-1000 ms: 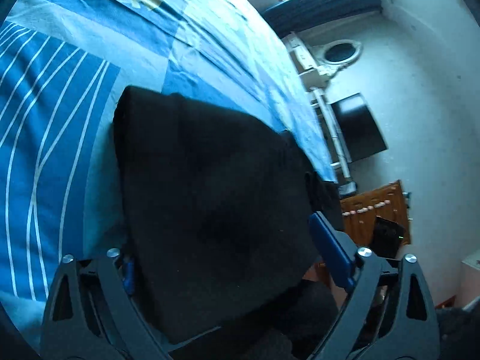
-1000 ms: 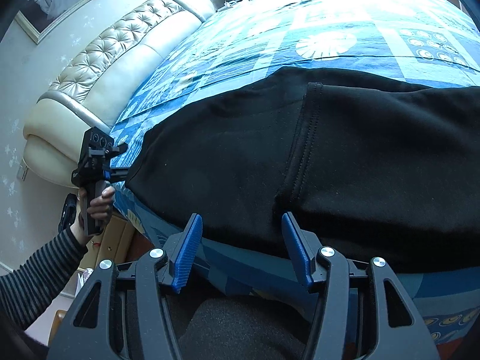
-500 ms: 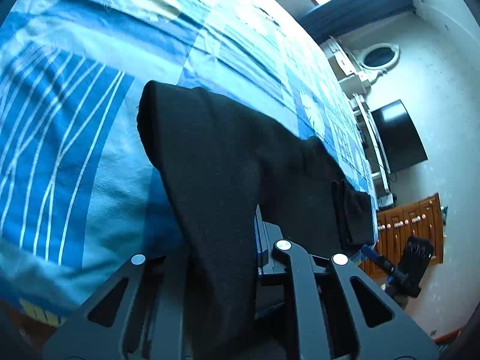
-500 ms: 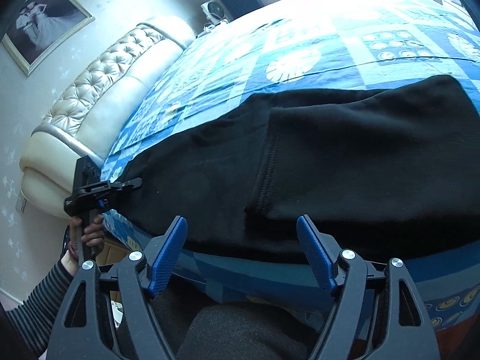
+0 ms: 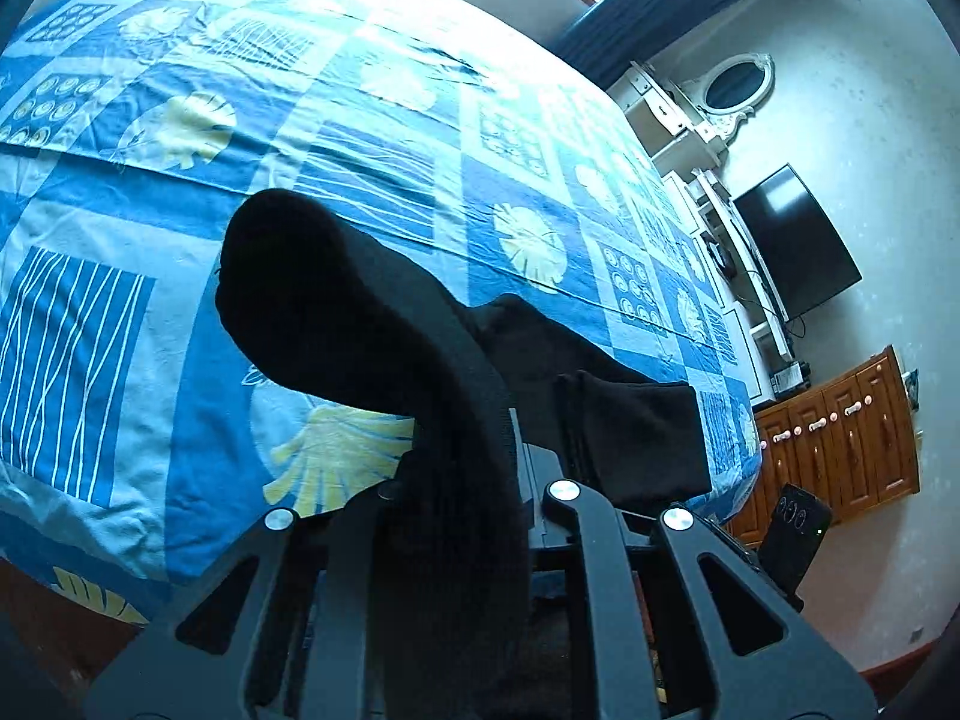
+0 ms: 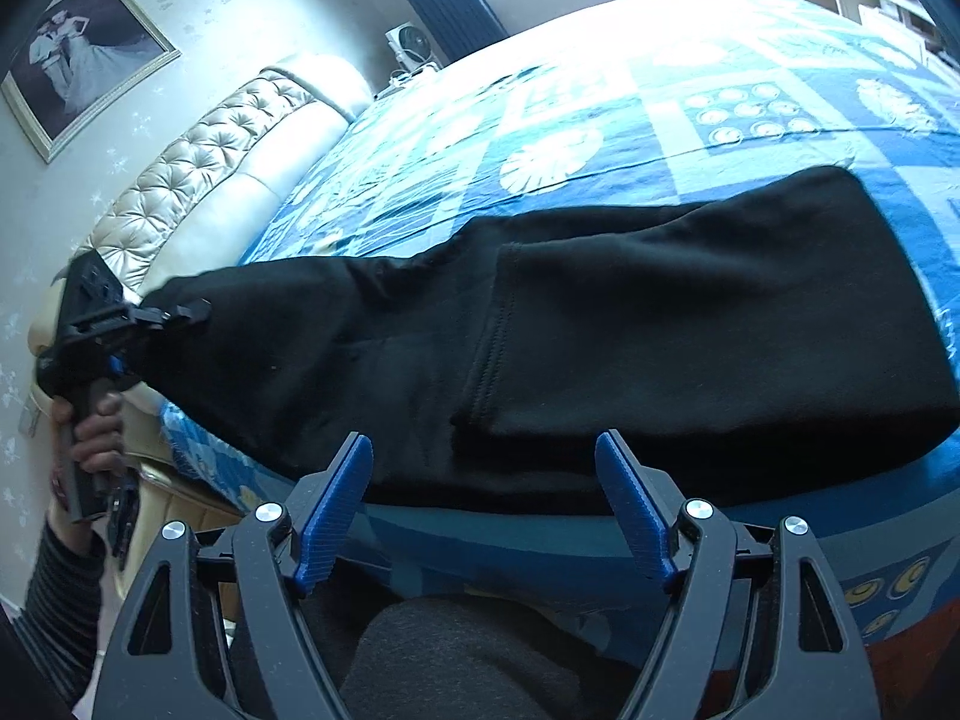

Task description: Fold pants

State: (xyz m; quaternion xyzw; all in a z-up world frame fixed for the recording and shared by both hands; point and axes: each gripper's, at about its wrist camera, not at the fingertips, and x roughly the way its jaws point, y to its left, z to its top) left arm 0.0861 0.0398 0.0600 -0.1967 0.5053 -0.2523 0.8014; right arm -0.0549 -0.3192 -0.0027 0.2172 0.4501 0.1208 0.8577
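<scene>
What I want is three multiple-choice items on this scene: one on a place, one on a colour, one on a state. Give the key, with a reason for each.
1. Most of the pants lie
A. on a wooden cabinet
B. on the patterned bed cover
C. over the headboard

2. The pants are
A. grey
B. white
C. black

3. The left tongs are
A. shut on one end of the pants
B. wide open and empty
C. lying on the bed

Key:
1 B: in the right wrist view the cloth is spread over the blue cover near the bed's edge.
2 C: the fabric is plain black in both views.
3 A: the cloth runs up into the closed jaws and its end hangs lifted off the cover.
</scene>
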